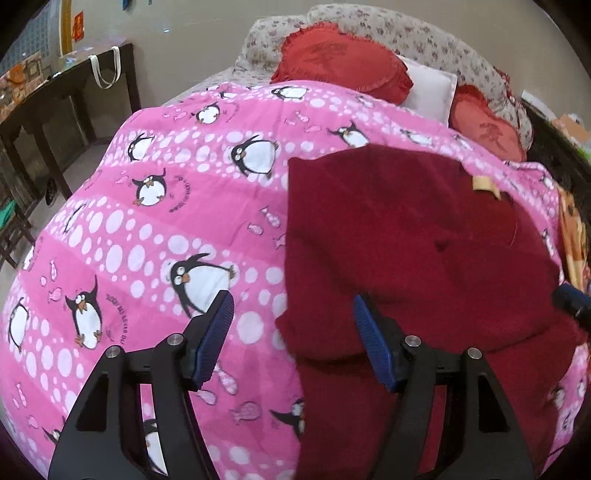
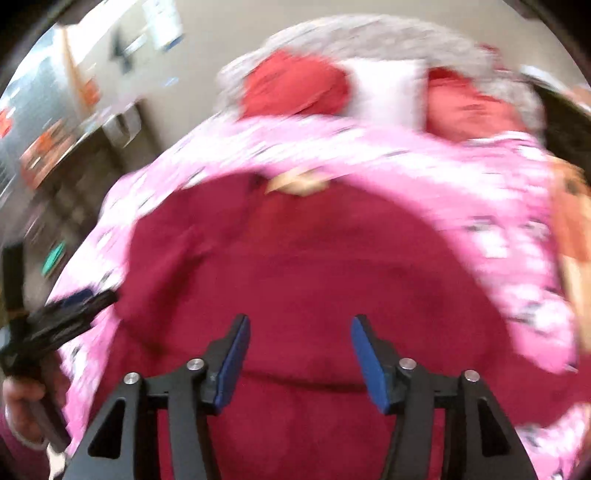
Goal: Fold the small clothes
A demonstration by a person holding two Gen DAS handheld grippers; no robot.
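Maroon garment (image 2: pixel 295 266) flat, beneath open jaws

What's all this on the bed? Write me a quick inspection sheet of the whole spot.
Surface: bed under a pink penguin-print quilt.
Job's things: dark red garment lying on the quilt, yellow neck label showing.
Clutter: two red heart-shaped cushions, white pillow, orange patterned cloth at the bed's edge.
Grippers: left gripper open, empty; right gripper open, empty, above the garment.
Cables: nothing seen.
Surroundings: dark wooden table, floral headboard, beige wall.
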